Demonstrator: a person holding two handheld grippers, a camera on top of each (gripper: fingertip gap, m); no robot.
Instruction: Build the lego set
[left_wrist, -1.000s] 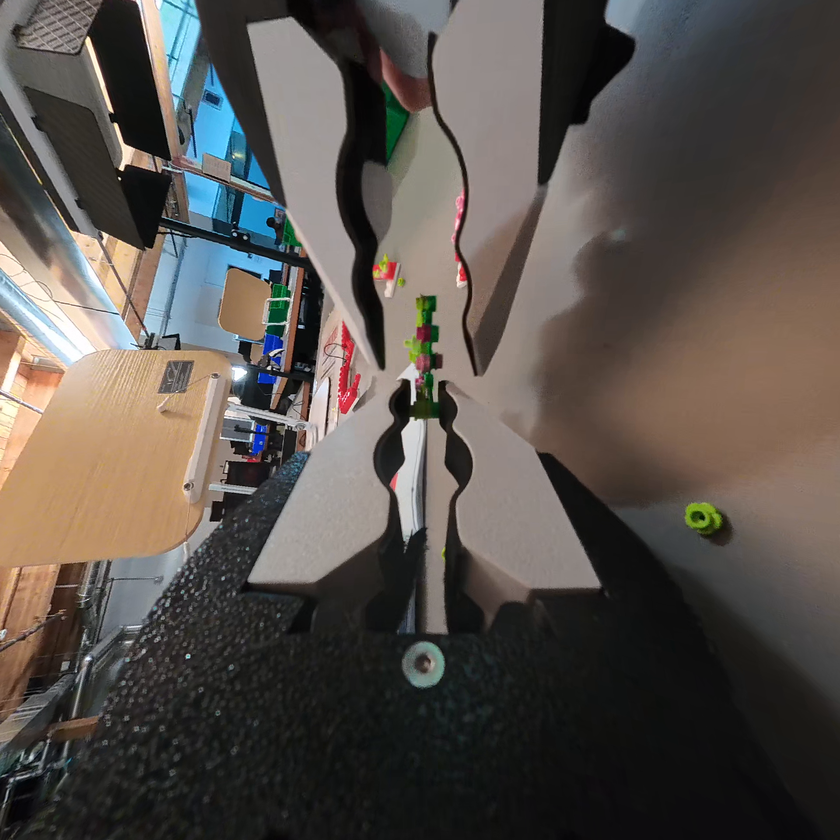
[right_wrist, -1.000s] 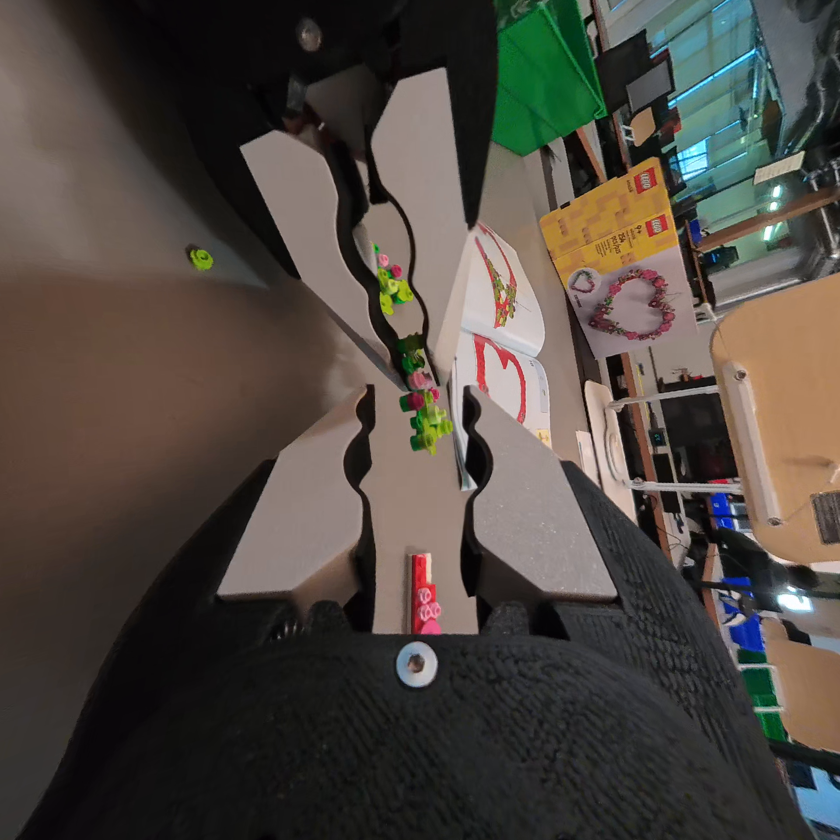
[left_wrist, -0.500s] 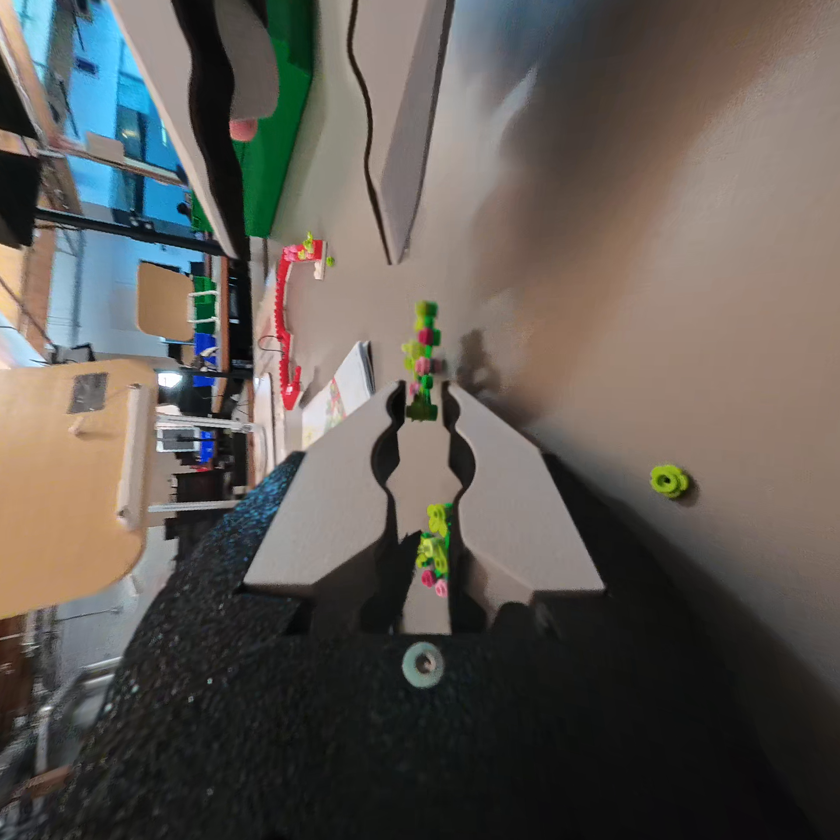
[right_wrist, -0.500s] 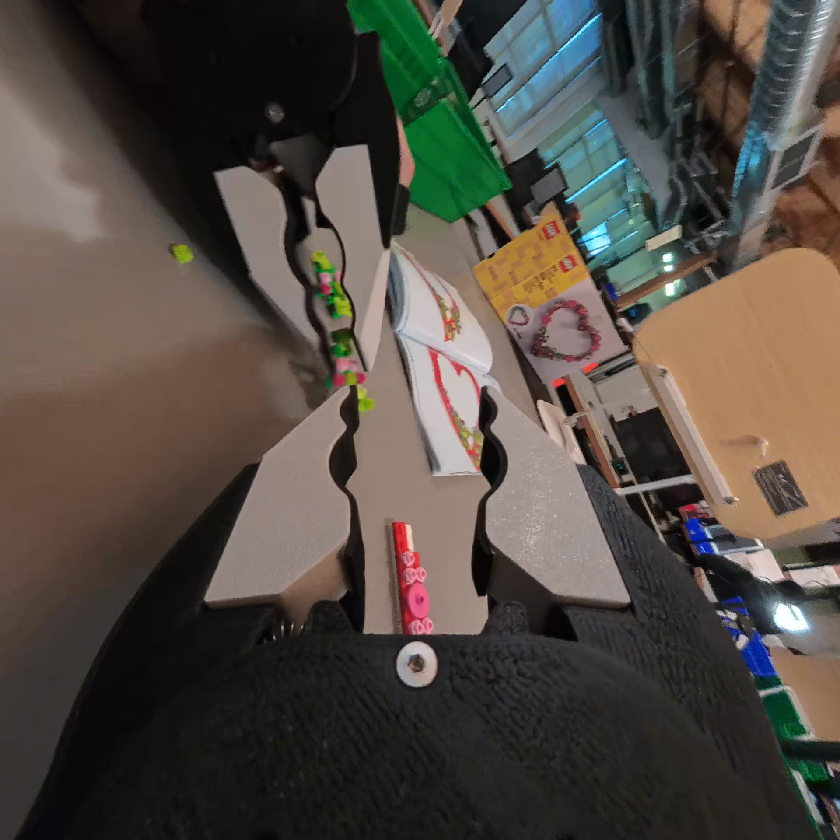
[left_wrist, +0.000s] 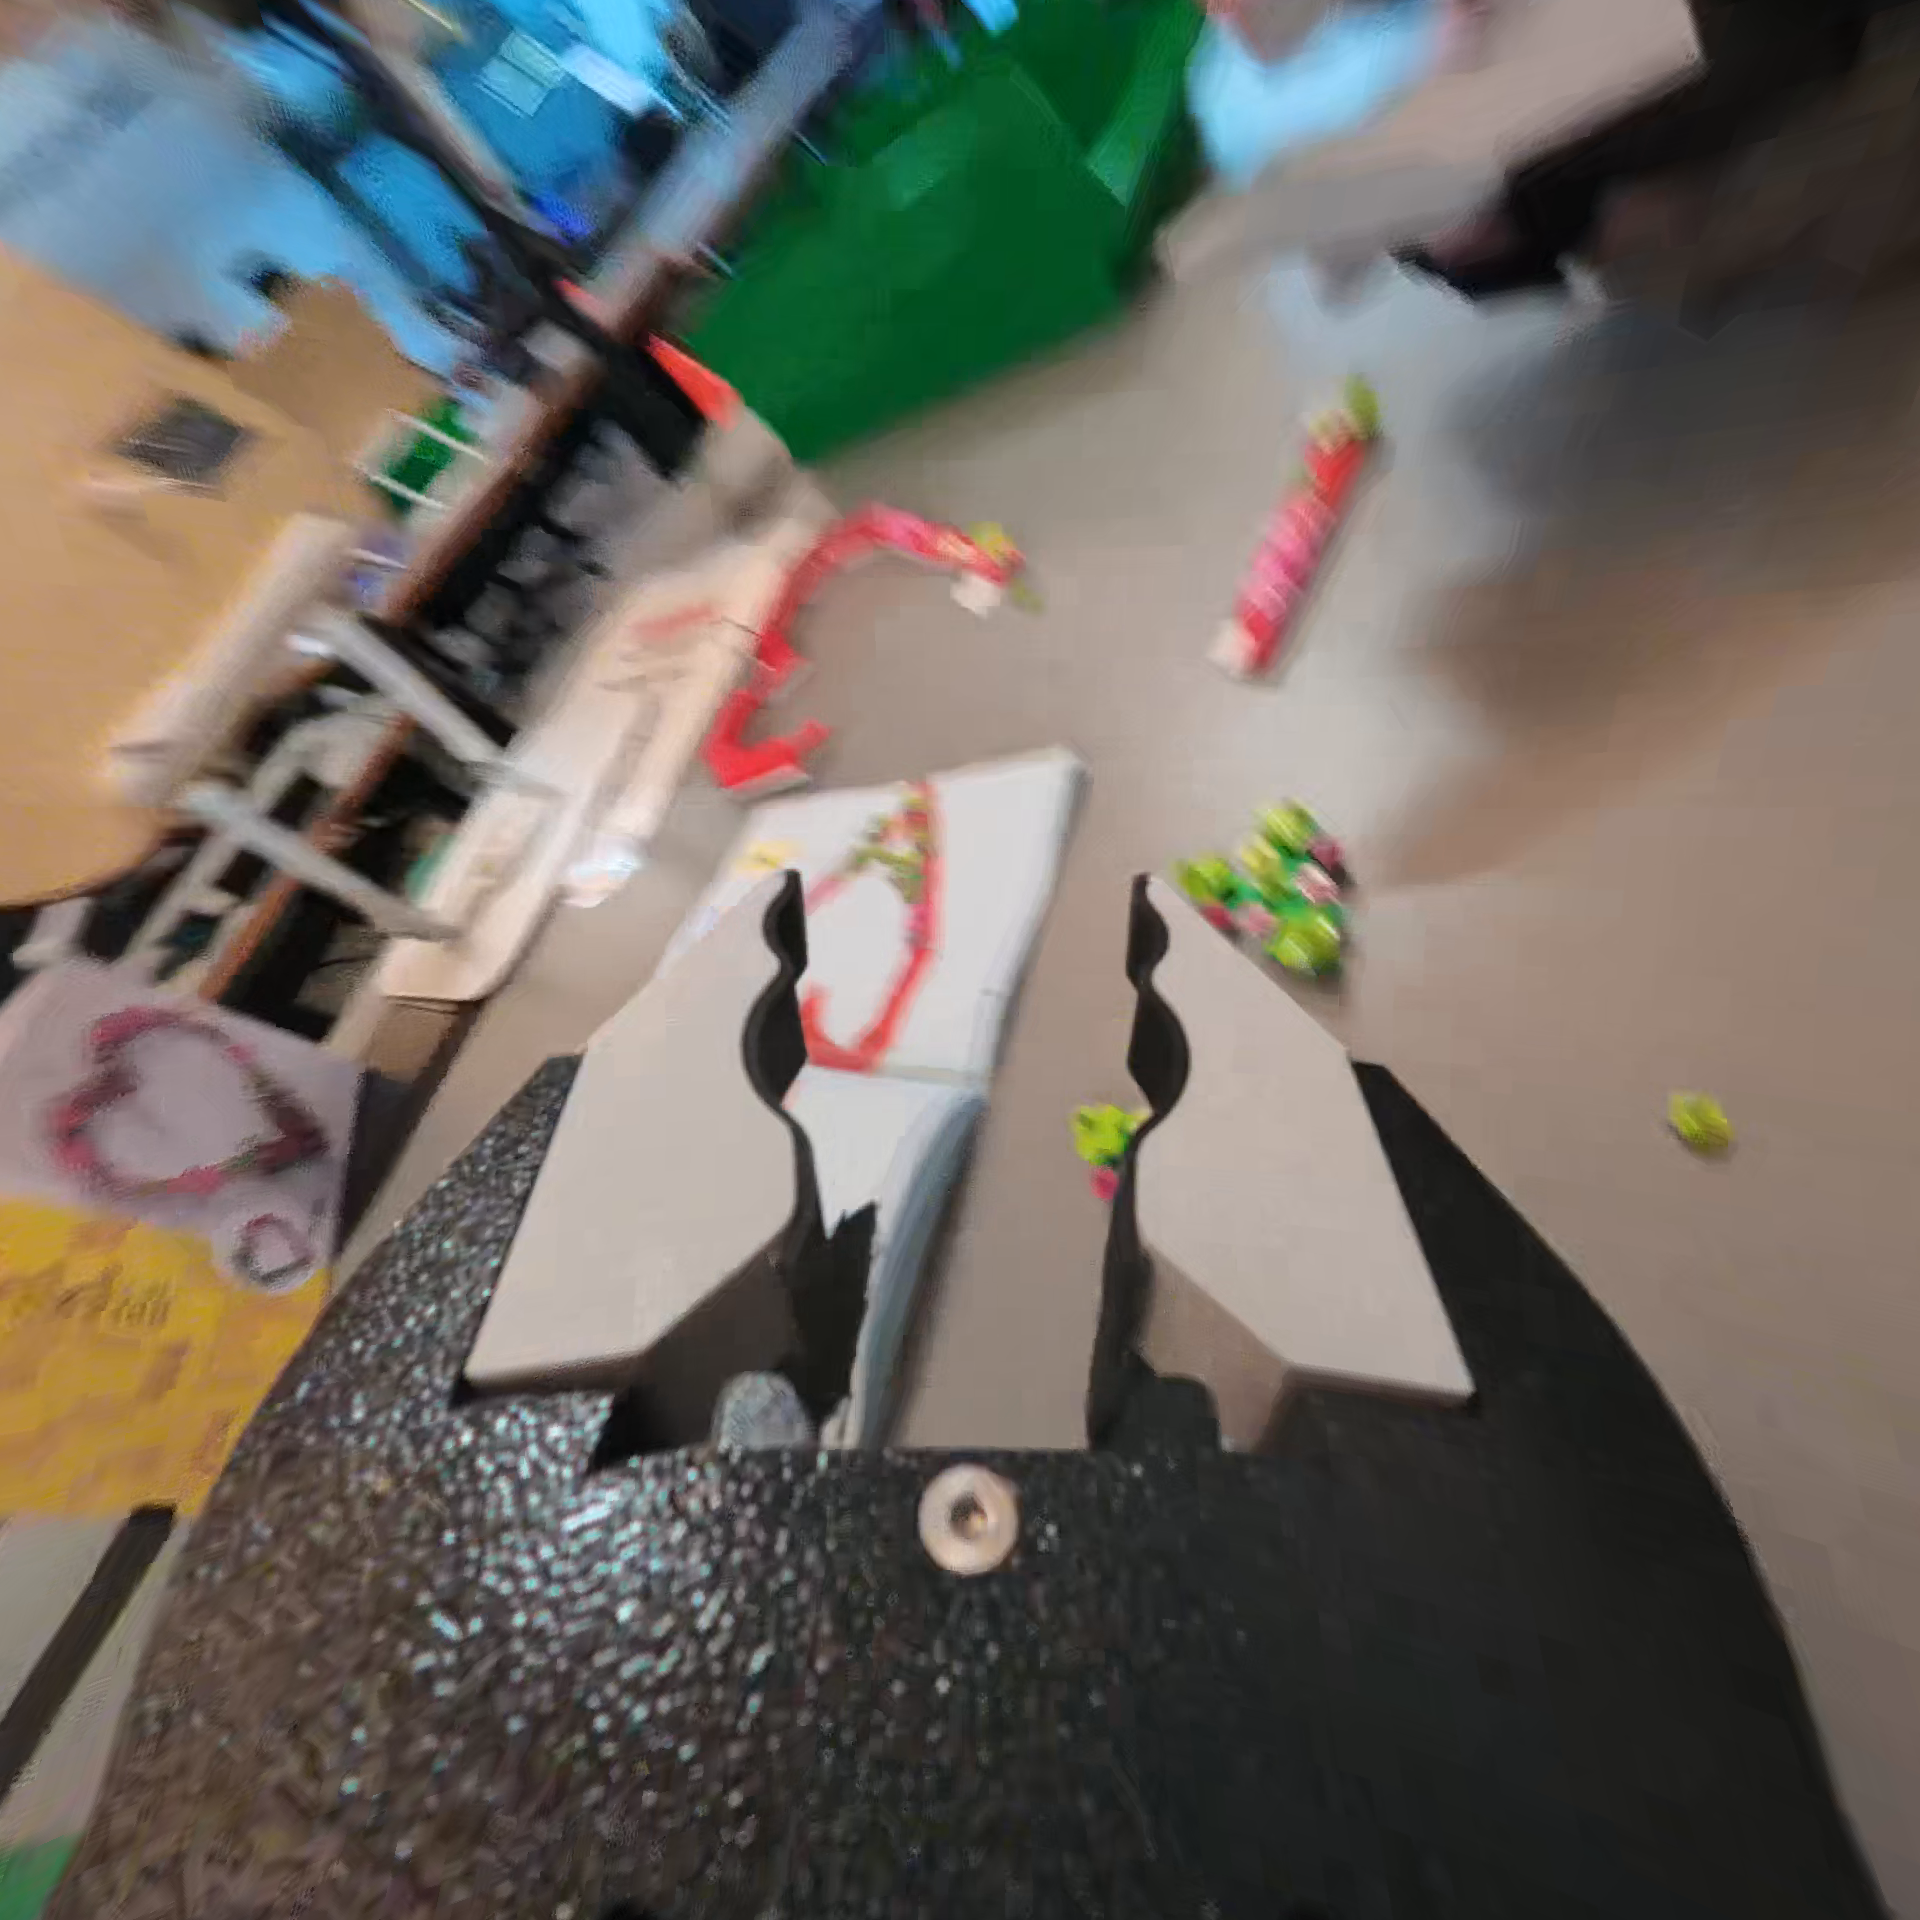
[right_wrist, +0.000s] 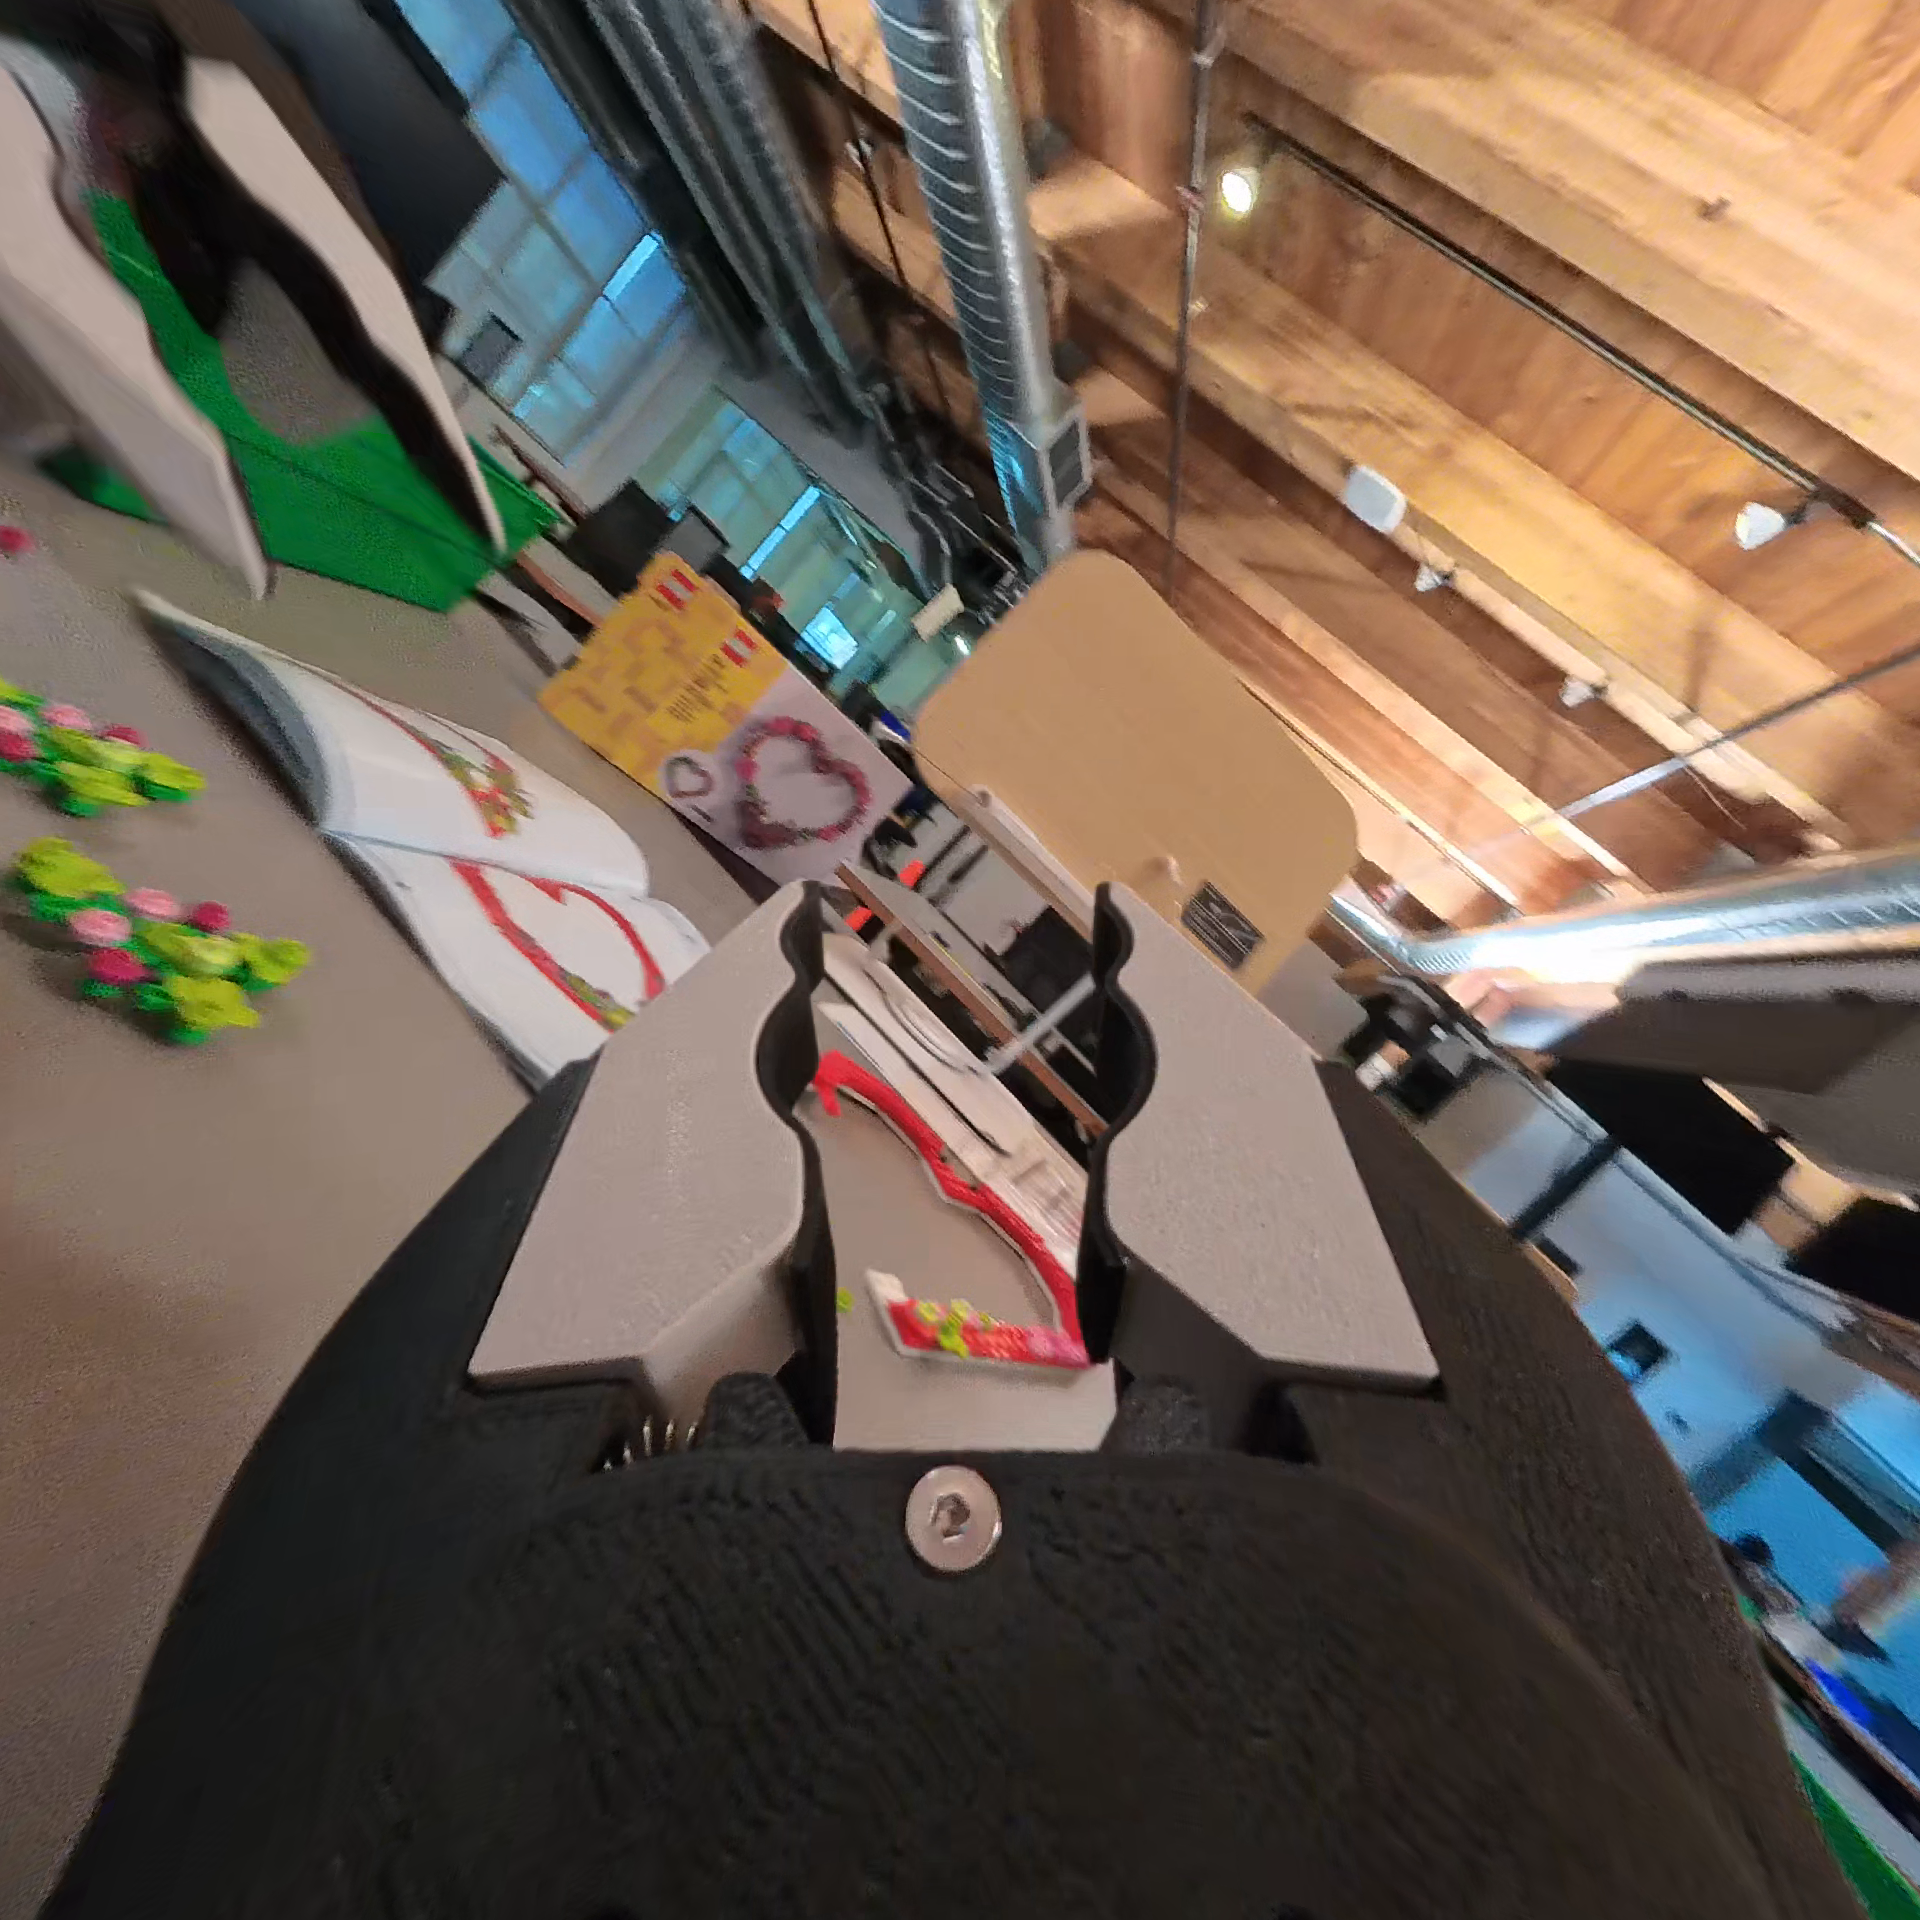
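Note:
My left gripper (left_wrist: 966, 904) is open and empty, above the open instruction booklet (left_wrist: 935, 831). Green, lime and pink flower clusters (left_wrist: 1268, 904) lie just right of its right finger, and a smaller cluster (left_wrist: 1107, 1138) shows beside that finger. A red curved frame piece (left_wrist: 800, 644) and a red strip with pink pieces (left_wrist: 1294, 551) lie farther off. My right gripper (right_wrist: 956, 914) is open and empty, with a red curved piece (right_wrist: 966, 1174) and a red strip topped with lime bits (right_wrist: 977, 1340) on the table between its fingers. Two flower clusters (right_wrist: 156, 956) lie at its left.
A single lime piece (left_wrist: 1699, 1122) lies alone at the right. The yellow set box (right_wrist: 727, 748) stands behind the booklet (right_wrist: 468, 831). A green bin (left_wrist: 935, 260) sits at the far table edge. A wooden chair back (right_wrist: 1132, 748) stands beyond the table. The left gripper (right_wrist: 369, 561) hangs at upper left.
My left gripper has opened wide, pulled back from the flower stalk at its tips and turned over the booklet. My right gripper has swung away towards the red pieces.

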